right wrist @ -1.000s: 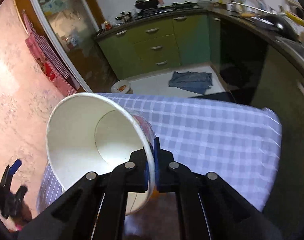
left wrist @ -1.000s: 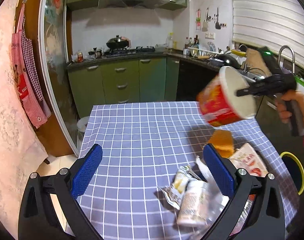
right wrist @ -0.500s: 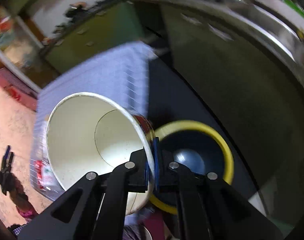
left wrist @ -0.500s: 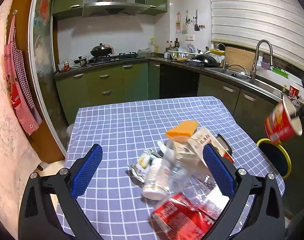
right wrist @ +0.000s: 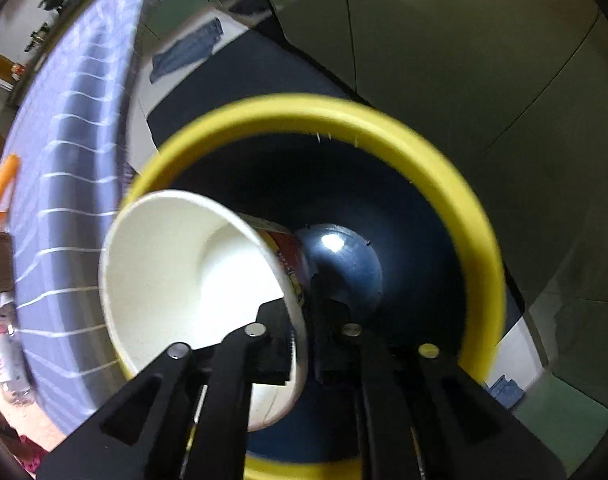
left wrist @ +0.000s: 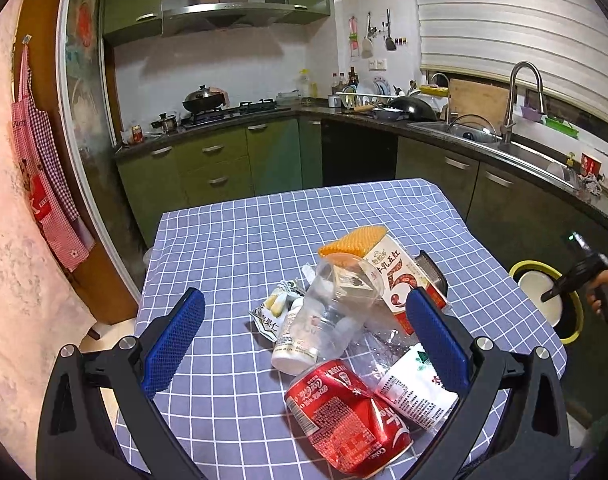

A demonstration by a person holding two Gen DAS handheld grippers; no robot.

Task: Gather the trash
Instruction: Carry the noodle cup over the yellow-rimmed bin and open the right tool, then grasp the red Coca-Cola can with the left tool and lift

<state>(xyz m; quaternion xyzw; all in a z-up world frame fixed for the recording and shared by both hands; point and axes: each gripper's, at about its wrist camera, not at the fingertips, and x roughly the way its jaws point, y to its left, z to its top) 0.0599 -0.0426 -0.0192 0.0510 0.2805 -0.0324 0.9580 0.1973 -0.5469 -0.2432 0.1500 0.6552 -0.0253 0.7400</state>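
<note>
My right gripper (right wrist: 304, 332) is shut on the rim of a white paper noodle cup (right wrist: 191, 280) with a red printed side, held inside the mouth of a yellow-rimmed dark bin (right wrist: 384, 132). In the left wrist view the cup (left wrist: 540, 294) and bin (left wrist: 572, 328) show beside the table's right edge. My left gripper (left wrist: 304, 340) is open over a trash pile: a crushed red cola can (left wrist: 344, 416), a clear plastic bottle (left wrist: 336, 312), a milk carton (left wrist: 396, 276), an orange sponge-like piece (left wrist: 352, 240), wrappers (left wrist: 271, 312) and a white packet (left wrist: 416, 388).
The pile lies on a table with a blue checked cloth (left wrist: 243, 240). Green kitchen cabinets (left wrist: 223, 168), a stove and a sink counter (left wrist: 484, 140) run behind and to the right. A red apron (left wrist: 43, 184) hangs on the left wall.
My right gripper carried the cup off the table to the right and down into the bin's mouth. The left gripper drew back and rose, bringing the whole pile into view.
</note>
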